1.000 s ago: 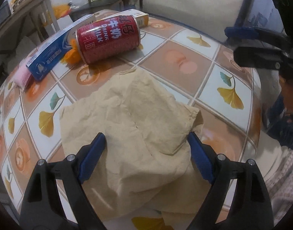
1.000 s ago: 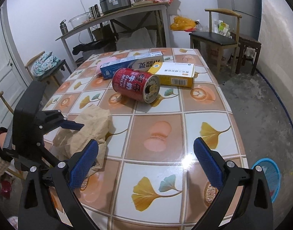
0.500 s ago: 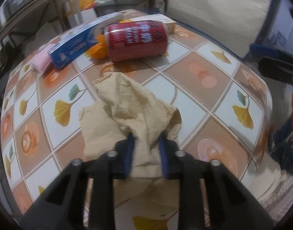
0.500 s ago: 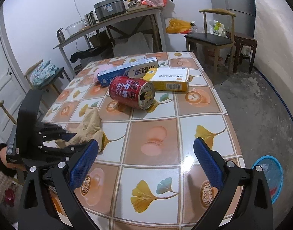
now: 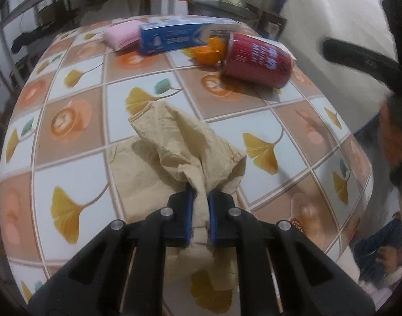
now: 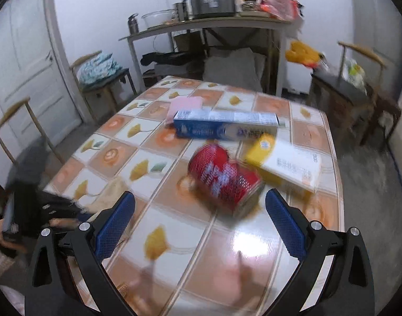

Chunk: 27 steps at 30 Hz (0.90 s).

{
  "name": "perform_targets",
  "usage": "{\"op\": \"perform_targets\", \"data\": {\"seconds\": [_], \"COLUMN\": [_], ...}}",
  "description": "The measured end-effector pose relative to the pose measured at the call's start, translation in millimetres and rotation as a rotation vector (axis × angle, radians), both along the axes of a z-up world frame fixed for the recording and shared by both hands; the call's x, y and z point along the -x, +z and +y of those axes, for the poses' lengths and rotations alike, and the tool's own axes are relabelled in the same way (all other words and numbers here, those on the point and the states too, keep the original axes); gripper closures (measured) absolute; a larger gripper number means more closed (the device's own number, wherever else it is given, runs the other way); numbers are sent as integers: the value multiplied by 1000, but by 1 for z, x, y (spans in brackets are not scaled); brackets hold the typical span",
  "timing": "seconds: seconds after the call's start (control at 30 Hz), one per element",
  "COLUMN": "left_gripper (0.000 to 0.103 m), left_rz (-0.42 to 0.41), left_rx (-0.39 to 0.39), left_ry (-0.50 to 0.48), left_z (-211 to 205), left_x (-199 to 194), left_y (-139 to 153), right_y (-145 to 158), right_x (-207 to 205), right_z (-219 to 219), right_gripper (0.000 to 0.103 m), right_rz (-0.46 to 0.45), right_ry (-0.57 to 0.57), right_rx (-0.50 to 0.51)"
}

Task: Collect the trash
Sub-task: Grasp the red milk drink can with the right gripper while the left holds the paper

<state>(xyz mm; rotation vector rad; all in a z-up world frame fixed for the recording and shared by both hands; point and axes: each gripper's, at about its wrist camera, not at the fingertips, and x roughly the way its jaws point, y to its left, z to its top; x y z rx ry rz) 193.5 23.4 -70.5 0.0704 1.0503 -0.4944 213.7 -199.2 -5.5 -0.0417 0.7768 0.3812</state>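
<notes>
My left gripper [image 5: 200,205] was clamped on the crumpled tan paper napkin [image 5: 185,155], its 2 blue pads [image 5: 188,214] pressed together on a pinched fold at the napkin's near edge. The jaws had just been closing, with that fold between them. The rest of the napkin spread ahead of the fingertips and to their left on the tiled tabletop [image 5: 77,121], with a loose flap trailing below the jaws.

Well ahead of that gripper and to its right lay a red drink can [image 5: 256,59] on its side. Just left of the can sat some orange peel [image 5: 210,50], touching a blue toothpaste box [image 5: 179,36], and a pink packet [image 5: 120,35] lay at the box's left end.

My right gripper [image 6: 201,220] stood wide apart with nothing between its fingers, hovering above the table. The red can [image 6: 223,177] lay just ahead of it, between the lines of the 2 fingers, though that view was blurred. A yellow and white carton [image 6: 287,163] rested just beyond the can to the right, and the blue box [image 6: 226,125] lay farther ahead. The left gripper appeared far to the left, low in that view.
</notes>
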Motion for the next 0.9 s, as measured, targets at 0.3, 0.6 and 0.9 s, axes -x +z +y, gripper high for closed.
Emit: {"op": "perform_targets", "data": {"seconds": [0.3, 0.6, 0.9], "left_gripper": [94, 94, 94], "left_rz": [-8, -14, -8], "left_rx": [21, 25, 39], "left_ry": [26, 18, 19], "left_z": [6, 7, 9], "left_x": [6, 6, 5], "left_y": [-3, -2, -2], "right_y": [-34, -49, -45], "right_x": [-72, -68, -31], "right_z": [20, 32, 16], "right_gripper": [23, 34, 36], "right_rz": [100, 126, 244], "right_ry": [78, 118, 48], "right_rx": [165, 332, 221]}}
